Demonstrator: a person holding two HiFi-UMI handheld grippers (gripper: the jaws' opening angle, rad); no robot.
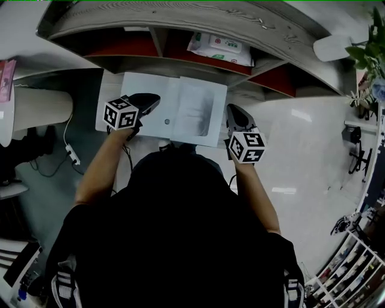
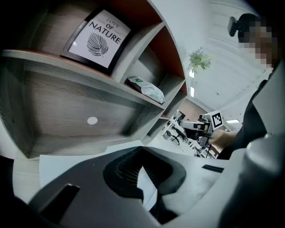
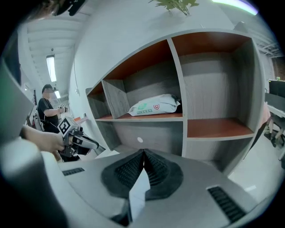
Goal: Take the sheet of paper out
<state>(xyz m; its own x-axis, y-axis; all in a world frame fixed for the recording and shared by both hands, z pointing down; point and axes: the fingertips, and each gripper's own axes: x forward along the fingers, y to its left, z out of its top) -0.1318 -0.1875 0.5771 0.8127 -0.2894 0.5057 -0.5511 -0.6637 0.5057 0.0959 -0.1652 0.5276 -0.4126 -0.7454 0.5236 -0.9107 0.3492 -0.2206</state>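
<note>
The left gripper [image 1: 147, 102] [image 2: 142, 169] has its jaws pressed together on the left edge of the sheet of paper [image 1: 180, 111]. In the left gripper view a thin white sliver of the sheet [image 2: 146, 185] shows pinched between the ribbed black pads. The right gripper [image 1: 236, 114] [image 3: 143, 167] is closed the same way on the opposite edge, with a white corner of the sheet [image 3: 139, 193] clamped between its pads.

The sheet spans the space between the two grippers, held flat and roughly level, and each gripper is visible from the other's view. Its surface carries a faint grey print and a small dot. None of it can be read.

Just beyond the jaws stands the shelf unit [image 1: 180, 24] [image 3: 213, 89] of grey wood with red-brown inner boards. The far edge of the sheet lies close to its front. A round white sticker [image 2: 92, 120] [image 3: 140, 140] sits on the panel straight ahead of the jaws.

Above the left gripper a framed print [image 2: 95, 38] reads "LOVE OF NATURE" over a leaf drawing. A white and green packet [image 1: 219, 48] [image 3: 156, 104] lies on the shelf board above the right gripper, its lettering too small to read. A plant [image 3: 176, 4] tops the unit.

Off beyond the left gripper another person [image 3: 46, 109] stands in the room.
</note>
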